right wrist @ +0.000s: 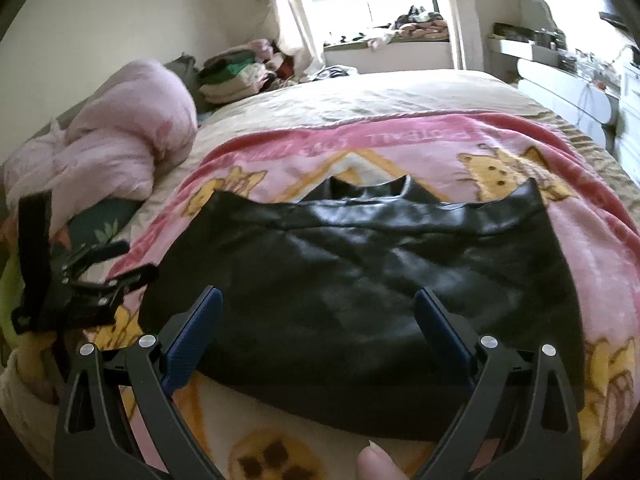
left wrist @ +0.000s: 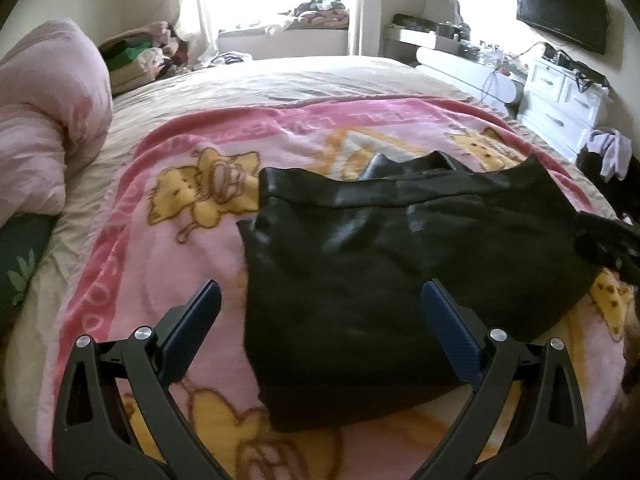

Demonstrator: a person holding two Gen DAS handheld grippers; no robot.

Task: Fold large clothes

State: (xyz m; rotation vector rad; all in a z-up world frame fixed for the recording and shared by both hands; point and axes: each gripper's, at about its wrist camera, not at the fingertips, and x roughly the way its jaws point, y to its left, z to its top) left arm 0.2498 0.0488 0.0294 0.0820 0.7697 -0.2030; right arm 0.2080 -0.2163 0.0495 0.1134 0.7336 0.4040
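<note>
Our left tool (left wrist: 320, 312) and right tool (right wrist: 318, 320) both hover spread wide, gripping nothing, over the near edge of the black garment (right wrist: 360, 280). From the bed (left wrist: 260, 76) down: the pink cartoon blanket (left wrist: 160, 240) covers it, and the garment lies on that, already doubled into a rough slab with a glossy band along its far side. For a clean next fold, we judge each tool should pinch a near corner through all layers, then lift both evenly.

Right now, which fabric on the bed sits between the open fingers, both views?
The black garment, shiny and dark, folded atop the pink cartoon blanket; the bunched pink quilt lies far left.
</note>
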